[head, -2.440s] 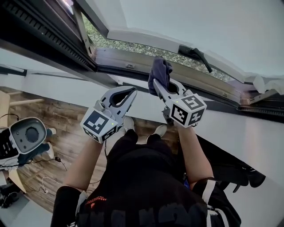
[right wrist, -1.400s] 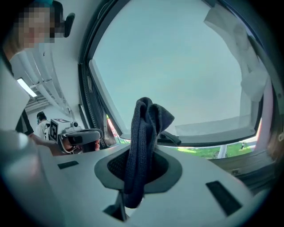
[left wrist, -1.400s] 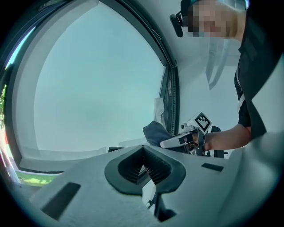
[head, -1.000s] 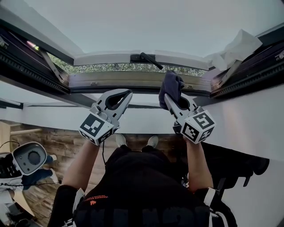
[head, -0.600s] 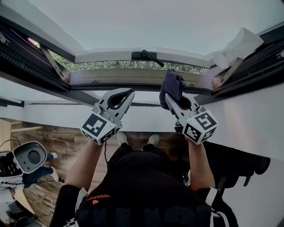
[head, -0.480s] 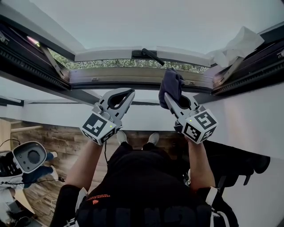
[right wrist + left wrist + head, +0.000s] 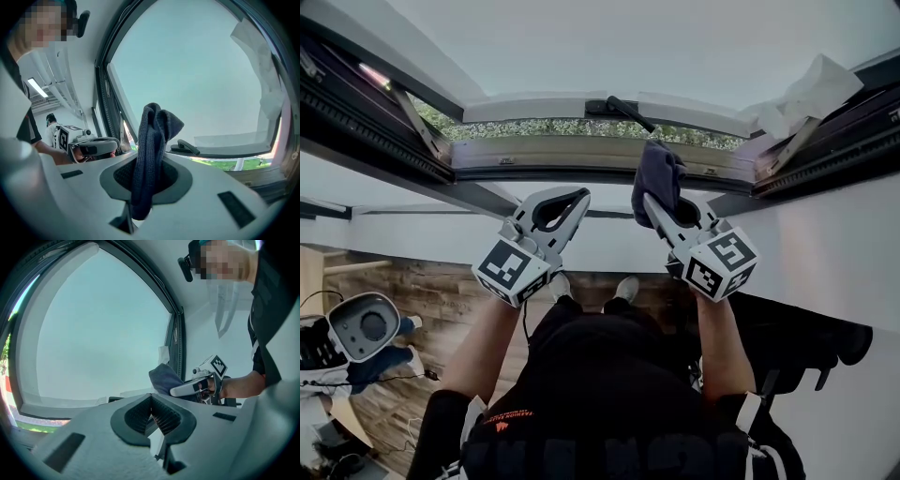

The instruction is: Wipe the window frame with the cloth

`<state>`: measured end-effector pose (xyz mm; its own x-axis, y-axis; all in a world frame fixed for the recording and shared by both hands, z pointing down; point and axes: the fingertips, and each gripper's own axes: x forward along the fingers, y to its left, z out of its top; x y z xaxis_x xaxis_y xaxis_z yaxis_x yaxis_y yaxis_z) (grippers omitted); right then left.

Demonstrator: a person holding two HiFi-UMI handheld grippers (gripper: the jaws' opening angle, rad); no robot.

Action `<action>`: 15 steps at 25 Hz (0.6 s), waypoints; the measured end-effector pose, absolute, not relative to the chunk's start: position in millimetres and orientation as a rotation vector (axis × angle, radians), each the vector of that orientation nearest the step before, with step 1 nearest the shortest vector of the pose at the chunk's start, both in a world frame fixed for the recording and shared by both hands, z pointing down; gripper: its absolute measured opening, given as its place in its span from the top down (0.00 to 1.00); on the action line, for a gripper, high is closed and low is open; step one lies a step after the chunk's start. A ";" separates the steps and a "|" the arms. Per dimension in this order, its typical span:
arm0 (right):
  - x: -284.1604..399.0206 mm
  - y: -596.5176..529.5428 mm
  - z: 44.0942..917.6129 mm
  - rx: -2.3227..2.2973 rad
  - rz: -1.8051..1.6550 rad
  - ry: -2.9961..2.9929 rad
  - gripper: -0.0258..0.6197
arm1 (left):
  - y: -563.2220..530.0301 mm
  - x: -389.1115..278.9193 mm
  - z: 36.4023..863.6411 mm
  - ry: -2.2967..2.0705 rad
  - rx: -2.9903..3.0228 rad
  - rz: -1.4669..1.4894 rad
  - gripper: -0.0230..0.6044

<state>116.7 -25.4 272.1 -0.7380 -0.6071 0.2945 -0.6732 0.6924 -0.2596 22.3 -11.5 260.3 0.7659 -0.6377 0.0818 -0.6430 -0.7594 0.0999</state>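
My right gripper (image 7: pixel 652 201) is shut on a dark blue cloth (image 7: pixel 656 174), and the bunched top of the cloth is up against the lower rail of the open window frame (image 7: pixel 553 154), just below the black handle (image 7: pixel 623 107). In the right gripper view the cloth (image 7: pixel 153 140) hangs out of the shut jaws of that gripper (image 7: pixel 144 183) in front of the pane. My left gripper (image 7: pixel 578 197) is held beside it to the left, below the frame, shut with nothing in it (image 7: pixel 152 416). The left gripper view shows the cloth (image 7: pixel 164 378) too.
A crumpled white sheet (image 7: pixel 811 92) sticks out at the frame's upper right corner. A hinge arm (image 7: pixel 411 122) crosses the left corner. Below lie a wooden floor, a white round device (image 7: pixel 362 325) at the left, and a black bag (image 7: pixel 802 342) at the right.
Since the earliest frame the cloth has gone right along the lower rail, from left of the handle to under it. Over the last second both grippers have hardly moved.
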 end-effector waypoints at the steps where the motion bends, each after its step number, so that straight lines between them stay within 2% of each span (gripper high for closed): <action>1: 115.1 -24.8 271.9 1.034 0.526 -2.719 0.88 | -9.9 23.2 260.7 -1.026 2.842 0.067 0.93; 15: 109.7 -20.4 265.1 1.008 0.528 -2.753 0.88 | -3.6 33.0 257.9 -1.003 2.857 0.088 0.93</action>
